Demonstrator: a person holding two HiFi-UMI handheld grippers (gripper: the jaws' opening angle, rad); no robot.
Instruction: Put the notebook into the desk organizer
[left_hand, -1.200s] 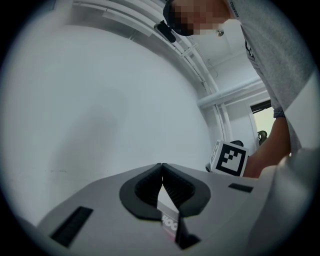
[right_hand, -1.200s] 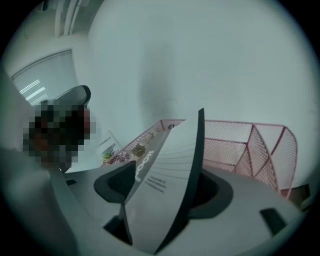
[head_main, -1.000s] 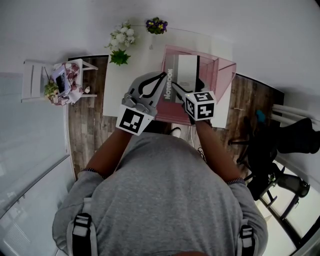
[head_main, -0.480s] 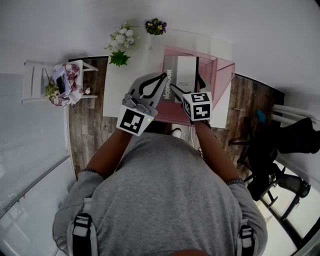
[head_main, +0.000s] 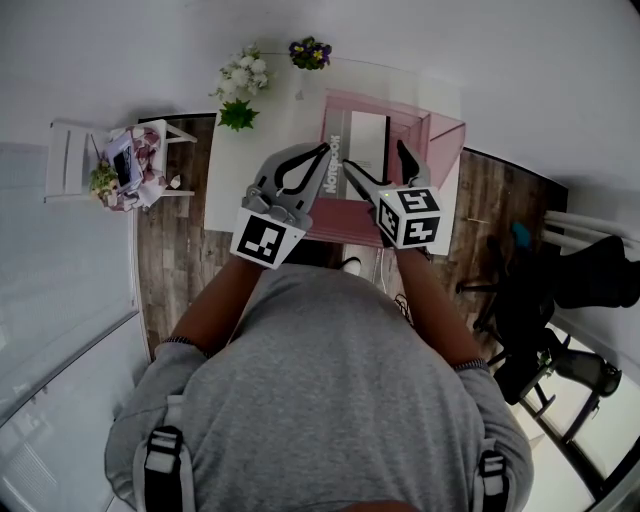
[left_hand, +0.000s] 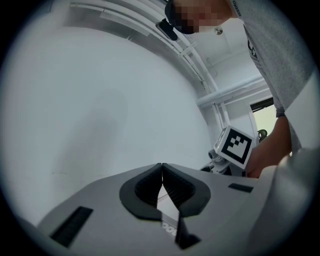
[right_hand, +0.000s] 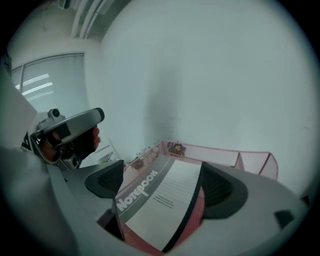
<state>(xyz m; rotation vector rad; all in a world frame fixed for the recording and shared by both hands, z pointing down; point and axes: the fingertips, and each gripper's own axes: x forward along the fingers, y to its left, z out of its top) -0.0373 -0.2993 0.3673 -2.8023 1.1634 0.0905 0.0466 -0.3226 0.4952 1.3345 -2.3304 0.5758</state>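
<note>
The grey-and-white notebook (head_main: 365, 150) (right_hand: 160, 195) stands inside the pink mesh desk organizer (head_main: 440, 140) (right_hand: 225, 155) on the white table. My right gripper (head_main: 373, 160) (right_hand: 162, 185) is held wide, its jaws closing slightly. The notebook shows between the jaws with neither pad touching it. My left gripper (head_main: 327, 150) (left_hand: 162, 165) is shut, tips together at the notebook's left edge. A strip of the notebook (left_hand: 167, 225) shows through the gap behind its tips. I cannot tell whether the tips pinch the cover.
White flowers (head_main: 240, 80) and purple flowers (head_main: 312, 50) stand at the back of the table (head_main: 250, 190). A small white stand with clutter (head_main: 120, 165) sits on the wooden floor to the left. A black chair (head_main: 540, 290) is to the right.
My right gripper has let go of the notebook, spread its jaws and drawn back a little. The notebook sits deeper in the organizer. The left gripper has hardly moved.
</note>
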